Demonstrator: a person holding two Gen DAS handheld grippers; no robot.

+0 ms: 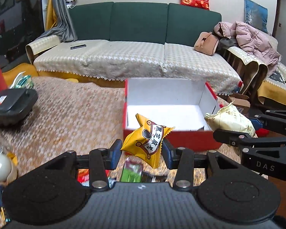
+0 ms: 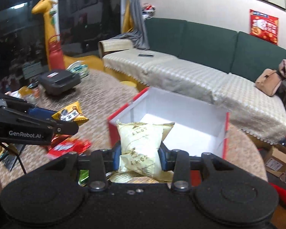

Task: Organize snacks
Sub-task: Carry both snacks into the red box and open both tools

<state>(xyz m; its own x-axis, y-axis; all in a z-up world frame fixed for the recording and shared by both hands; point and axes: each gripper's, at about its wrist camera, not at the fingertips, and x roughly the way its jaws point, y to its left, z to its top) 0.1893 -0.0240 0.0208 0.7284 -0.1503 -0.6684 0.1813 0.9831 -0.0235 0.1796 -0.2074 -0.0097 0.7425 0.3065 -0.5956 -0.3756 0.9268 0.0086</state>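
My left gripper (image 1: 142, 150) is shut on a yellow snack packet (image 1: 146, 143) and holds it in the air just before the near wall of a red box with a white inside (image 1: 162, 99). The box looks empty. My right gripper (image 2: 140, 157) is shut on a cream snack bag (image 2: 141, 145), held over the box's near left corner (image 2: 122, 122). In the left wrist view the right gripper (image 1: 238, 131) and its cream bag (image 1: 230, 119) are at the box's right. In the right wrist view the left gripper (image 2: 66, 122) and its yellow packet (image 2: 70, 114) are at the left.
A red snack pack (image 2: 68, 147) and a green packet (image 1: 131, 171) lie on the patterned tablecloth (image 1: 66, 114) below the grippers. A black case (image 1: 11, 103) stands at the left, with a red bottle (image 2: 56, 55) behind it. A sofa (image 1: 133, 57) is behind the table and a cardboard box (image 2: 278, 160) on the floor.
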